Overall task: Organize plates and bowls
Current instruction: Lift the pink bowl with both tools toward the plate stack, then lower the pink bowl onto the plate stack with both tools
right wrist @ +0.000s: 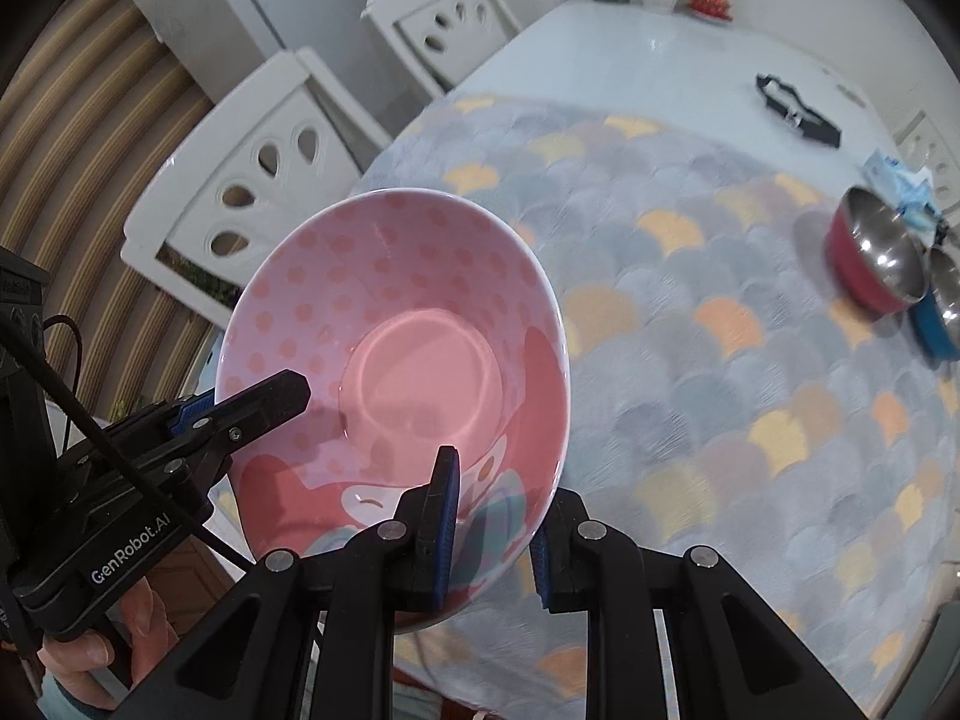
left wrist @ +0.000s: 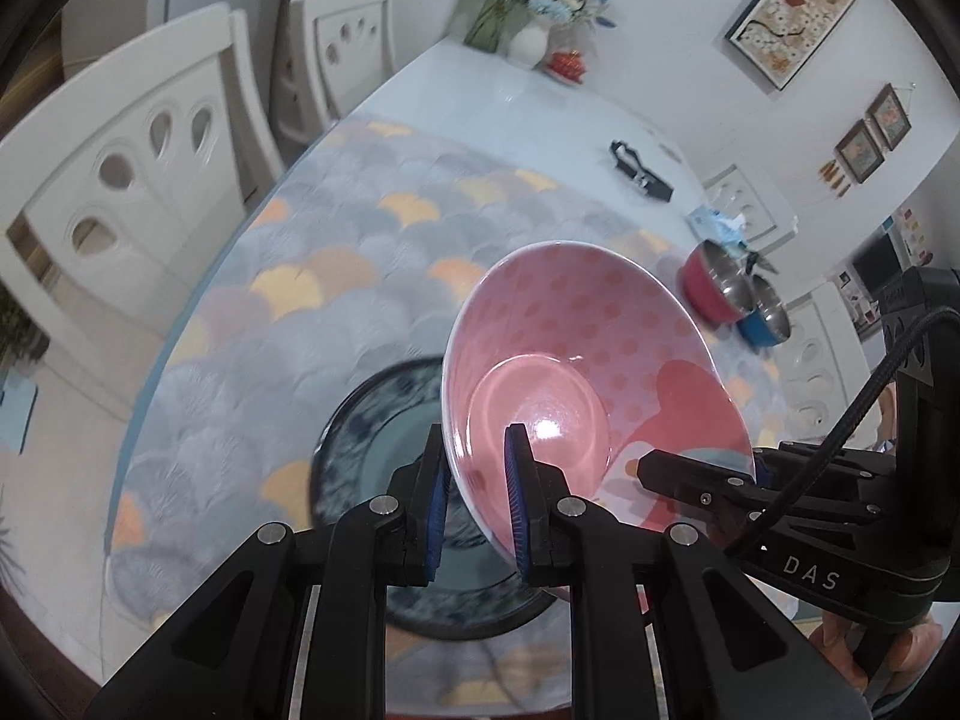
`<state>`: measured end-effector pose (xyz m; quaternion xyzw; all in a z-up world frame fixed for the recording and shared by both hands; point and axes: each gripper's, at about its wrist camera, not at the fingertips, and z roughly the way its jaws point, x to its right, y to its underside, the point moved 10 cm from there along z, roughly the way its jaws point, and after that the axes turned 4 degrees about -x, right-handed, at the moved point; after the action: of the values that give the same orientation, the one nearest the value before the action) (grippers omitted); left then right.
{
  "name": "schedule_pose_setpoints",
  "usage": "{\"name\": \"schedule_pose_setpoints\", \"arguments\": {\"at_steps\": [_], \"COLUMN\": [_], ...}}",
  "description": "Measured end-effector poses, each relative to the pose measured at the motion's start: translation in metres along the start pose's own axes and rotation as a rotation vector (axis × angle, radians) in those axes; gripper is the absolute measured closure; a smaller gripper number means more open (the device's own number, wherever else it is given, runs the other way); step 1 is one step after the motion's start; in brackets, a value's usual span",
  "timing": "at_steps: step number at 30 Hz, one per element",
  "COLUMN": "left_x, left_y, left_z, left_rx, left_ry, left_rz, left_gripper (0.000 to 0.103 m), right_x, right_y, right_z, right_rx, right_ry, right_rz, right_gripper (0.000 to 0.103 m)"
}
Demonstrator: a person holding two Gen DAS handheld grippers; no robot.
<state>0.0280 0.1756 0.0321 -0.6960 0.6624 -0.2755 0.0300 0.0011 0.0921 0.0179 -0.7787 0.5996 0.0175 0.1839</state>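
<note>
A pink polka-dot bowl (left wrist: 576,336) with a cartoon figure inside is held in the air, tilted, by both grippers. My left gripper (left wrist: 477,462) is shut on its rim, one finger inside, one outside. My right gripper (right wrist: 495,498) is shut on the opposite rim; the bowl also shows in the right wrist view (right wrist: 396,324). The right gripper also shows in the left wrist view (left wrist: 702,468), and the left gripper shows in the right wrist view (right wrist: 258,402). A dark blue patterned plate (left wrist: 372,420) lies on the table below the bowl.
The table (right wrist: 600,48) carries a scale-pattern mat (right wrist: 720,312). A red pot (right wrist: 870,252) and a blue pot (right wrist: 939,312) stand at the right. A black object (right wrist: 798,108) and a vase (left wrist: 528,39) sit further back. White chairs (left wrist: 132,168) stand along the left edge.
</note>
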Motion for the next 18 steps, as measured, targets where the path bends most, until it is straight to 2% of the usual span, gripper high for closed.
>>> {"name": "schedule_pose_setpoints", "arguments": {"at_steps": [6,18], "left_x": [-0.020,-0.037], "left_y": [0.014,0.027], "left_z": [0.008,0.024], "left_rx": [-0.035,-0.085], "left_ry": [0.001,0.015], "left_rz": [-0.015,-0.011], "left_gripper": [0.090,0.090], "right_x": [-0.010,-0.009], "right_y": [0.012,0.016], "right_z": [0.026,0.051], "right_rx": [-0.069,-0.122], "right_ry": [-0.011,0.003], "right_rz": [0.026,0.077], "right_gripper": [0.083,0.082]}}
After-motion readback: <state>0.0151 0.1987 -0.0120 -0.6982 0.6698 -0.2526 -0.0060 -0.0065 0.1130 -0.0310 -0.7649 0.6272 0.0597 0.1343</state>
